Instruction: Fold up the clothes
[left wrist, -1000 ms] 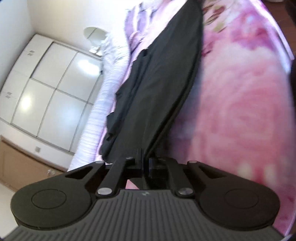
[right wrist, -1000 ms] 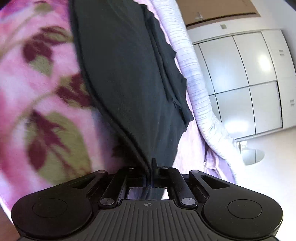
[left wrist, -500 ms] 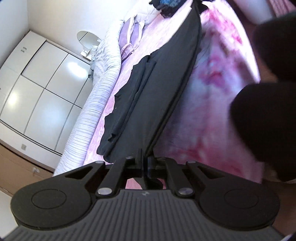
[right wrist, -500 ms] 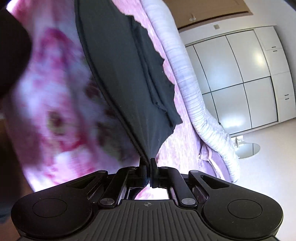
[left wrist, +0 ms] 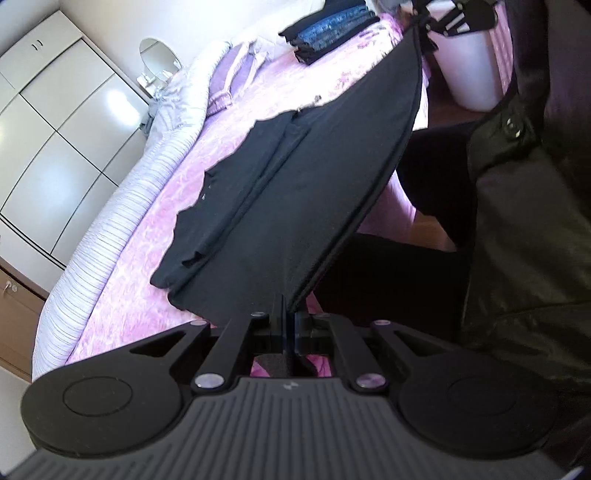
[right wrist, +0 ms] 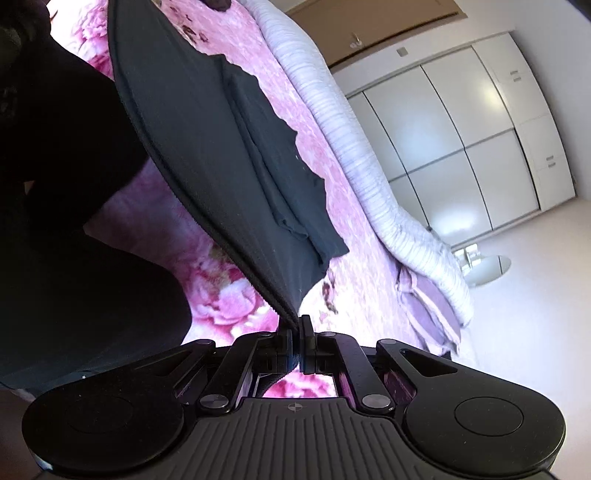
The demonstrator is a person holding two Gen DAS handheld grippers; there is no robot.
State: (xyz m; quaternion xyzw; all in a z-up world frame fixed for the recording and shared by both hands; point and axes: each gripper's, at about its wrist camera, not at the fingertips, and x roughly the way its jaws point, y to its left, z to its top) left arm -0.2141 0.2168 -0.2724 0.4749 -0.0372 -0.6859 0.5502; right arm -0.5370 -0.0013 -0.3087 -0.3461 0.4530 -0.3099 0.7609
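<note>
Black garment [left wrist: 303, 206] stretched taut above the pink bed [left wrist: 155, 258].
Left tongs [left wrist: 287, 325] and right tongs [right wrist: 298, 334] each pinch a hem corner; its far part seemingly rests on the bed.

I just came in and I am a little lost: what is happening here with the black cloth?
A person is folding a black garment on a pink bed. The left gripper and the right gripper are each shut on a corner of it, lifting that edge while the rest lies on the bed. A stack of folded clothes sits further back.
</note>
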